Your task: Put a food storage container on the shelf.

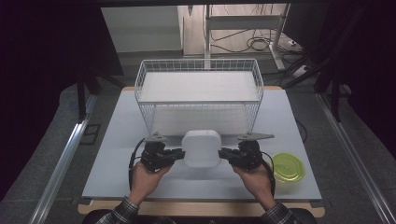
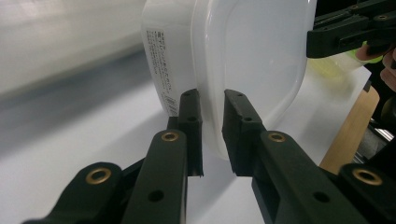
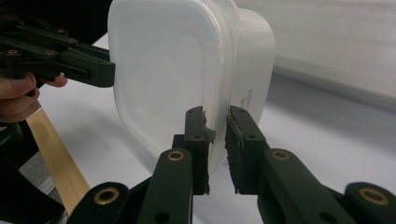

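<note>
High view: a white tub (image 1: 201, 148) sits near the middle of the bench (image 1: 116, 154), just in front of a wire basket (image 1: 199, 95) at the far edge. The left gripper (image 1: 179, 154) pinches the tub's left rim and the right gripper (image 1: 224, 153) its right rim. In the left gripper view its fingers (image 2: 191, 121) clamp the tub's (image 2: 243, 60) edge; the right gripper view shows those fingers (image 3: 197, 135) pressed on the tub's (image 3: 177, 74) lip. A green lid (image 1: 288, 167) lies near the bench's near right corner.
</note>
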A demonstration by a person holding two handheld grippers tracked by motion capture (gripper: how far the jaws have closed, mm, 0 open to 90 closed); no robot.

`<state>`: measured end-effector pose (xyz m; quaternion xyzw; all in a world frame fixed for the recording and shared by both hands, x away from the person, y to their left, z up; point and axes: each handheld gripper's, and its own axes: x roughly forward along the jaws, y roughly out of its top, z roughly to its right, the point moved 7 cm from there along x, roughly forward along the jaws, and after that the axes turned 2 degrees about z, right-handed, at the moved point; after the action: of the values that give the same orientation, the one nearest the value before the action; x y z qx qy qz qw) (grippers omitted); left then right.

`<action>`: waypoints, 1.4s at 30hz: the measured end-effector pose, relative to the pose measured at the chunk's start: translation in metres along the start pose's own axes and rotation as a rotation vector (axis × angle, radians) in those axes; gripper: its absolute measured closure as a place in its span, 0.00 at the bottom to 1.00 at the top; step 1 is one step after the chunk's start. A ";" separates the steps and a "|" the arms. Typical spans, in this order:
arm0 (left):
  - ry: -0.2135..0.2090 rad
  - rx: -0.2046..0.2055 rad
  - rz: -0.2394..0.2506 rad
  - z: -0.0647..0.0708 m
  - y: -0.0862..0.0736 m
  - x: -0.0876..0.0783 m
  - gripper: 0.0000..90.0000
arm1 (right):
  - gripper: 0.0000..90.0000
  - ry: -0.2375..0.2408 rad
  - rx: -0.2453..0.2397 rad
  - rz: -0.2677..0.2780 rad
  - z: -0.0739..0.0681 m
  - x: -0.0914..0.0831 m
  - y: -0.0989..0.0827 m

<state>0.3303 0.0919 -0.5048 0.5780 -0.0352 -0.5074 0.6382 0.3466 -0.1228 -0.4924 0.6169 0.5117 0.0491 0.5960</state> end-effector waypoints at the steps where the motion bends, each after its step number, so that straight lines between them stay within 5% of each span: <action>1: 0.002 0.004 0.003 0.000 0.002 -0.001 0.87 | 0.88 0.001 -0.005 0.009 -0.001 -0.001 0.004; 16: 0.021 0.058 0.069 0.000 0.048 -0.030 0.88 | 0.88 0.000 -0.075 0.076 -0.011 -0.014 0.052; 42: 0.037 0.088 0.138 -0.006 0.127 -0.063 0.88 | 0.88 0.026 -0.075 0.151 -0.014 -0.027 0.132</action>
<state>0.3804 0.1160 -0.3748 0.6110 -0.0852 -0.4493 0.6462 0.4001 -0.1016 -0.3702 0.6301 0.4694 0.1210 0.6066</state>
